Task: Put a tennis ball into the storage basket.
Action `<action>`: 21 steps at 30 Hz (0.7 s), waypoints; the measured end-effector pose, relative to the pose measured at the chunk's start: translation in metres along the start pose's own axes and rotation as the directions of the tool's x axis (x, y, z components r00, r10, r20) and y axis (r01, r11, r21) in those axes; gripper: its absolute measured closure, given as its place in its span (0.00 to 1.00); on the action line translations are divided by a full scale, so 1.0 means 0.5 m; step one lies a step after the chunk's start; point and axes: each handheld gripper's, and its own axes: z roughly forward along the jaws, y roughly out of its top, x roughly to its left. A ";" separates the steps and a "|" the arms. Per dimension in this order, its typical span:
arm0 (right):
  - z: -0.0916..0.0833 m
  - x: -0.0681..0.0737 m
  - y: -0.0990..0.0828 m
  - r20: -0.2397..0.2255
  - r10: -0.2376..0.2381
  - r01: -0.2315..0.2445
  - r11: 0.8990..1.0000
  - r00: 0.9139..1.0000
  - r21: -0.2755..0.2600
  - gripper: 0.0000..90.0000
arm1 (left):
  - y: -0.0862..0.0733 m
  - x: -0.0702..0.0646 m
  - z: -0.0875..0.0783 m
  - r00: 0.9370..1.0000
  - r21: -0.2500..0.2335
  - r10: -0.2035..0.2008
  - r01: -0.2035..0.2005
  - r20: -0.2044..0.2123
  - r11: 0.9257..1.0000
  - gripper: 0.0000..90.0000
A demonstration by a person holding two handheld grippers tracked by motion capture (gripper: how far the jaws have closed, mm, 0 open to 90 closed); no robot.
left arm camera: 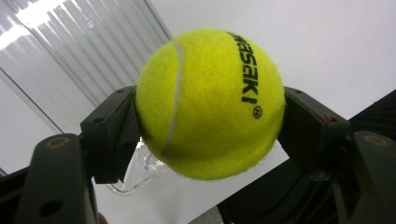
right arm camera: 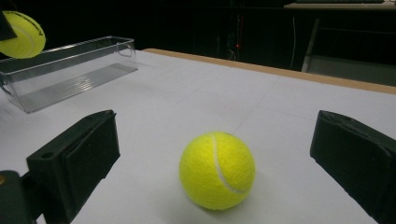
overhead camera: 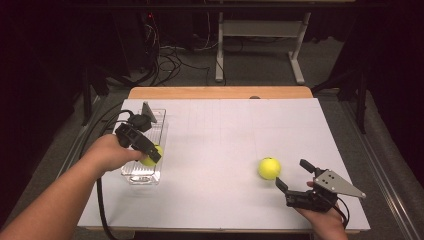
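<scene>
Two tennis balls are in play. The left gripper [overhead camera: 150, 156] is clenched on the first tennis ball [left arm camera: 210, 103], its jaws pressing both sides; in the left gripper view the ball hides most of what lies under it, leaving a ribbed stretch and one rounded corner of the clear plastic bin [left arm camera: 70, 51] showing. In the high view the gripper body covers much of this held ball, which hangs over the bin's near end, close to the left edge of the white table [overhead camera: 225, 130]; whether it touches the bin's floor cannot be made out. In the right gripper view it is cut off at the upper left corner.

The second tennis ball [overhead camera: 269, 168] lies bare on the table, toward the near right corner. The right gripper [overhead camera: 295, 177] is released, jaws spread wide, just short of that ball and not touching it. There is one bin, with nothing visible inside it.
</scene>
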 end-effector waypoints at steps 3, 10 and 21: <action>0.000 0.000 0.000 0.000 0.001 -0.001 1.000 1.000 0.001 0.02 | -0.001 0.007 0.002 1.000 0.007 -0.010 0.010 -0.010 1.000 0.30; 0.000 0.000 0.000 0.000 0.002 -0.002 1.000 1.000 0.001 0.02 | -0.006 0.025 0.004 0.999 0.015 -0.033 0.033 -0.026 0.999 0.30; 0.000 0.000 -0.001 0.001 0.003 -0.003 1.000 1.000 0.002 0.02 | -0.014 0.048 0.010 0.997 0.026 -0.065 0.066 -0.047 0.998 0.30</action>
